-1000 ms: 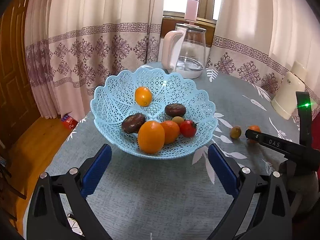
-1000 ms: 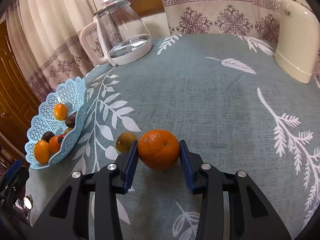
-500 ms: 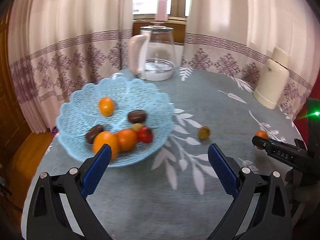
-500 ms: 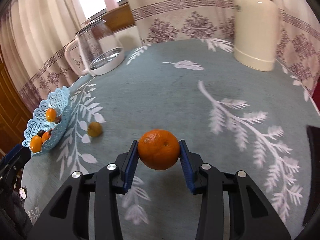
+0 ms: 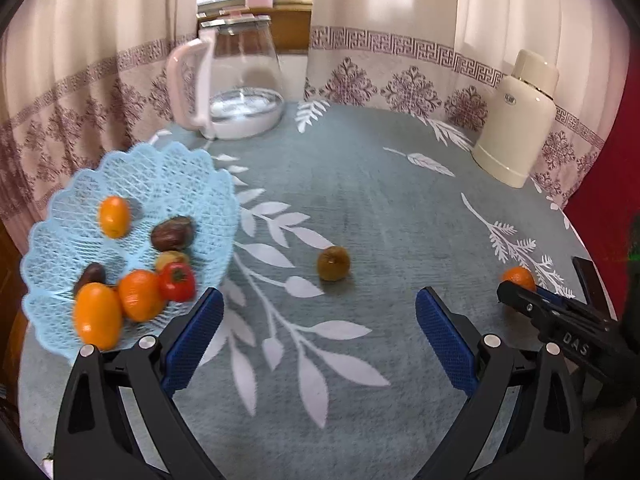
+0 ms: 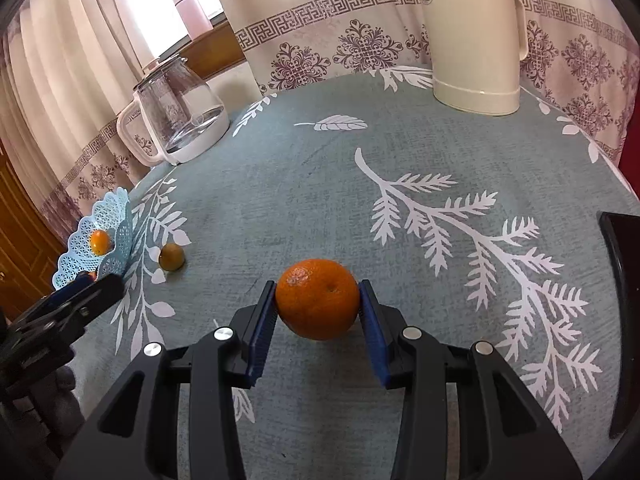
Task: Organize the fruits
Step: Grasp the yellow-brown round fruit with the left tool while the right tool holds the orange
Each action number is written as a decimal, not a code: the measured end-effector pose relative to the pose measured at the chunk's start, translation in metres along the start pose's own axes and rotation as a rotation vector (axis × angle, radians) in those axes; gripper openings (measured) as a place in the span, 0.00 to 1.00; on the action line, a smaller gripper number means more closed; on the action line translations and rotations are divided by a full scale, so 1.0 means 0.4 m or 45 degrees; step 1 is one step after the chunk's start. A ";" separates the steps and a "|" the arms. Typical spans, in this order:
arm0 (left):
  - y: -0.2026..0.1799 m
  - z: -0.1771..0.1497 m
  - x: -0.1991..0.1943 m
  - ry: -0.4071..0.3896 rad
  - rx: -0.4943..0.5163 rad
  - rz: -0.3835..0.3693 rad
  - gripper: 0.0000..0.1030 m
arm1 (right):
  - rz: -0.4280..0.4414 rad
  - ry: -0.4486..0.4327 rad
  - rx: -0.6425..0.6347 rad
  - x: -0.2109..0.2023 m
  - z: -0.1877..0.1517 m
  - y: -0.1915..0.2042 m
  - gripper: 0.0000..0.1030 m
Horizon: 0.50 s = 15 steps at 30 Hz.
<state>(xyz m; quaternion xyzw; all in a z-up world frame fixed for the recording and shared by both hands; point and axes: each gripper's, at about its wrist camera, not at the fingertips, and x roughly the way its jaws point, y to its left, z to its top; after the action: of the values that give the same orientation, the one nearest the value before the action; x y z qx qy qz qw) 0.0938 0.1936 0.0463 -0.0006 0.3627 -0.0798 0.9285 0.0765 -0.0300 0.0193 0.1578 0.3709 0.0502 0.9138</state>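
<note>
Clamping an orange (image 6: 318,300) between both blue pads, the right gripper (image 6: 319,312) was held above the table (image 6: 400,200). The left gripper (image 5: 316,336) was spread wide and empty, a yellow-green fruit (image 5: 333,263) lying on the cloth beyond its fingertips, beside the blue basket (image 5: 168,176).

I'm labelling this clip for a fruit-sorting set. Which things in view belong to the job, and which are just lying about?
Part of the job:
- orange, clamped in the right gripper
- olive-brown fruit, loose on the tablecloth
- blue basket holding fruit
- left gripper, open and empty

Just lying about:
- glass kettle
- cream thermos
- pink bottle on the sill
</note>
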 end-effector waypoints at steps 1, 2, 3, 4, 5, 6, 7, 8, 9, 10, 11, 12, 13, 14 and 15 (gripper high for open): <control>-0.001 0.003 0.012 0.014 -0.008 -0.009 0.93 | 0.000 -0.004 0.005 -0.001 -0.001 -0.002 0.40; -0.004 0.005 0.020 0.021 -0.007 -0.013 0.93 | 0.004 -0.007 0.012 -0.002 -0.001 -0.005 0.40; -0.006 0.006 0.026 0.025 -0.002 -0.013 0.91 | 0.007 -0.008 0.017 -0.002 -0.001 -0.006 0.40; -0.013 0.008 0.037 0.033 0.013 -0.013 0.89 | 0.011 -0.008 0.025 -0.002 -0.001 -0.008 0.40; -0.017 0.009 0.043 0.039 0.024 -0.014 0.88 | 0.013 -0.008 0.028 -0.003 -0.001 -0.010 0.40; -0.023 0.011 0.051 0.044 0.038 -0.016 0.85 | 0.015 -0.008 0.030 -0.003 -0.002 -0.011 0.40; -0.026 0.012 0.056 0.047 0.049 -0.018 0.82 | 0.016 -0.008 0.030 -0.003 -0.002 -0.011 0.40; -0.031 0.014 0.065 0.053 0.065 -0.020 0.81 | 0.016 -0.009 0.030 -0.003 -0.002 -0.011 0.40; -0.035 0.016 0.072 0.057 0.074 -0.021 0.78 | 0.017 -0.010 0.030 -0.004 -0.003 -0.011 0.40; -0.038 0.019 0.081 0.062 0.082 -0.024 0.77 | 0.017 -0.010 0.030 -0.004 -0.003 -0.012 0.40; -0.040 0.021 0.088 0.065 0.086 -0.028 0.76 | 0.018 -0.010 0.031 -0.004 -0.004 -0.013 0.40; -0.041 0.023 0.095 0.069 0.088 -0.035 0.74 | 0.018 -0.010 0.032 -0.005 -0.004 -0.012 0.40; -0.041 0.025 0.102 0.077 0.088 -0.041 0.70 | 0.019 -0.010 0.033 -0.005 -0.004 -0.012 0.40; -0.041 0.028 0.114 0.092 0.085 -0.049 0.68 | 0.019 -0.009 0.033 -0.005 -0.004 -0.012 0.40; -0.039 0.030 0.122 0.102 0.081 -0.056 0.66 | 0.020 -0.009 0.033 -0.004 -0.004 -0.011 0.40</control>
<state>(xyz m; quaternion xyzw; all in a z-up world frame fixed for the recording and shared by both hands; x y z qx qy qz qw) 0.1350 0.1702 0.0232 0.0242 0.3966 -0.1117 0.9108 0.0742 -0.0340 0.0179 0.1727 0.3671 0.0519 0.9125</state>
